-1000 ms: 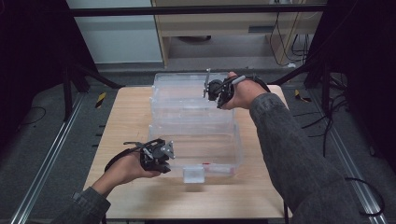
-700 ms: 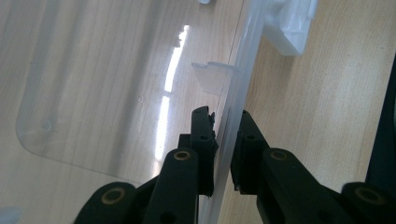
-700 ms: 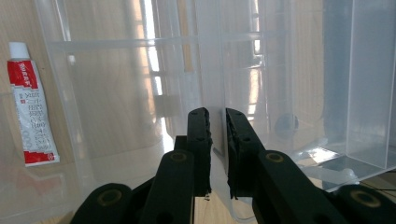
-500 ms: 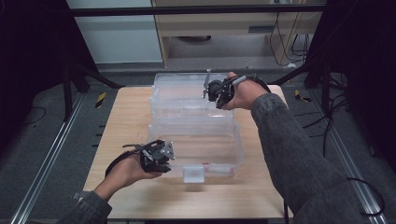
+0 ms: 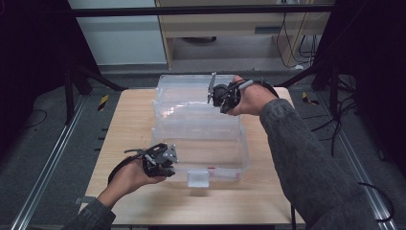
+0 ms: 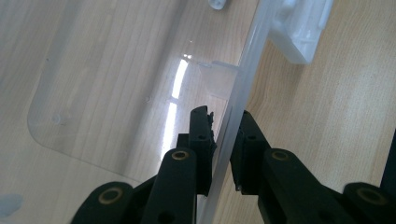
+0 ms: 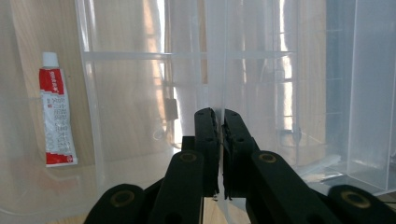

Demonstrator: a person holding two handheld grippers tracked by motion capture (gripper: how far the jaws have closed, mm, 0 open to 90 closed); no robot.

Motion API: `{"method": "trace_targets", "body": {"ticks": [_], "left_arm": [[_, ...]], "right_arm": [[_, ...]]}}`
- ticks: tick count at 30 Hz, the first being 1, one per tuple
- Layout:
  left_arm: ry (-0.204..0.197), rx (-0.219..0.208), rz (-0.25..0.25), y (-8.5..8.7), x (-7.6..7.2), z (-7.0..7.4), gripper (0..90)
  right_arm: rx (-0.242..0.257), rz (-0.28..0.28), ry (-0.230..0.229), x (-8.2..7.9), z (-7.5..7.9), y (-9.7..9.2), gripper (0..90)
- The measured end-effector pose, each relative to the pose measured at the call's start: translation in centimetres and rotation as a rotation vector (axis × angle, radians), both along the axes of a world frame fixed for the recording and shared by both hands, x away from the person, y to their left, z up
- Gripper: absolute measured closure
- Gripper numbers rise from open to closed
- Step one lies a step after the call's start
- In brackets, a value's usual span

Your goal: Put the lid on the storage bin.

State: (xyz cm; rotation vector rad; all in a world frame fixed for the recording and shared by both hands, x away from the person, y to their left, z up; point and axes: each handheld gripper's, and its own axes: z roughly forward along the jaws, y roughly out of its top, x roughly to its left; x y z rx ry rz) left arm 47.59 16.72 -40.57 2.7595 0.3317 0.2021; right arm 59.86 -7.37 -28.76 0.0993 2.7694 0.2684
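A clear plastic storage bin (image 5: pixel 206 148) lies in the middle of the wooden table (image 5: pixel 129 124), with more clear plastic walls (image 5: pixel 191 117) standing behind it. My left gripper (image 5: pixel 168 158) is at the bin's near-left rim. In the left gripper view, my left gripper (image 6: pixel 223 122) has one jaw on each side of the thin clear rim (image 6: pixel 247 56) and is closed onto it. My right gripper (image 5: pixel 215 96) is at the far side, and its jaws (image 7: pixel 219 116) are pressed together on a thin clear wall edge. A red and white tube (image 7: pixel 57 116) lies behind the clear plastic.
A white latch (image 5: pixel 197 178) sticks out from the bin's near side, seen also as the latch (image 6: pixel 301 32) ahead of the left jaws. Bare table (image 5: pixel 268 191) lies to the left, right and front of the bin. Dark frame legs (image 5: pixel 72 86) stand past the table.
My left gripper has edged slightly inward along the bin's near-left rim. The right hand has held its place on the far wall.
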Motion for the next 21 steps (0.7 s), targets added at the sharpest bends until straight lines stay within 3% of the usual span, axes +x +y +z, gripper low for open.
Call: {"method": "trace_targets", "body": {"ticks": [12, 21], "left_arm": [[-0.007, -0.016, 0.026, -0.15, 0.24, -0.09, 79.0], [-0.011, -0.025, 0.035, -0.09, 0.28, -0.14, 78.5]], "right_arm": [[0.020, -0.010, -0.021, 0.21, 0.07, 0.10, 86.4], [0.034, 0.002, -0.036, -0.73, 0.34, 0.08, 87.2]]}}
